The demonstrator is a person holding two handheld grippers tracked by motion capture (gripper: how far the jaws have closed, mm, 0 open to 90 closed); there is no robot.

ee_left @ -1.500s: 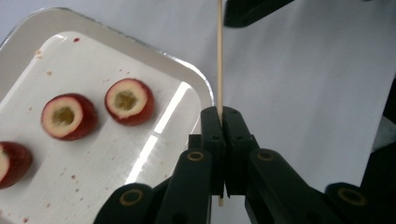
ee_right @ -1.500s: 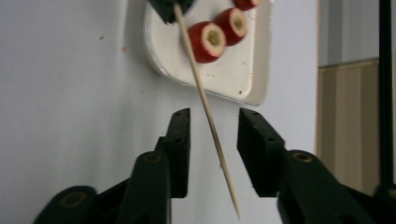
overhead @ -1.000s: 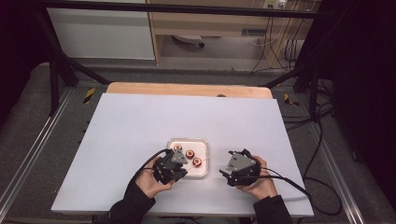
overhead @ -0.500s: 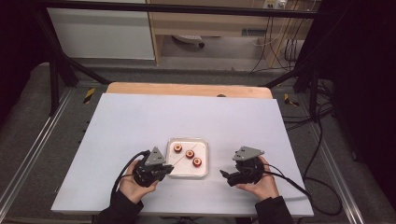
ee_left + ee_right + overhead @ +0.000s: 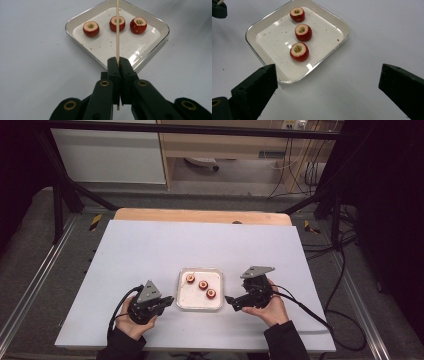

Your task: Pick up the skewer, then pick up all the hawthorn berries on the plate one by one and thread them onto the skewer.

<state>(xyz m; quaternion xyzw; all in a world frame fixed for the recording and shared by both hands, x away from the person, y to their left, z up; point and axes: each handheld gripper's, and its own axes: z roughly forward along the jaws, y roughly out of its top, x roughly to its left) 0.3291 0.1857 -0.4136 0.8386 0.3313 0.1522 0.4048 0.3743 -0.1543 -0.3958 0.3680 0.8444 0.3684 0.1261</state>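
Observation:
Three cored red fruits [image 5: 203, 284] lie in a row on a white square tray [image 5: 186, 304] at the table's front middle. Just left of the tray, my left gripper [image 5: 167, 301] points at it. In the left gripper view its jaws are shut on a thin wooden skewer [image 5: 117, 30], which reaches out over the tray [image 5: 152, 52] in line with the middle fruit [image 5: 117, 23]. My right gripper [image 5: 232, 301] sits just right of the tray. Its jaws have just been opening and stand wide, with nothing between them [image 5: 328, 75]. The nearest fruit [image 5: 299, 51] lies ahead of it to the left.
The white table top [image 5: 150, 250] has bare room behind and beside the tray. A wooden strip [image 5: 200, 216] runs along the far edge. Cables [image 5: 310, 312] trail from the right gripper off the table's right side. Small red crumbs dot the tray floor [image 5: 272, 42].
My left gripper has drawn back to the left, away from the tray, with the skewer still in it. The right gripper's jaws have spread wider and it has lifted a little.

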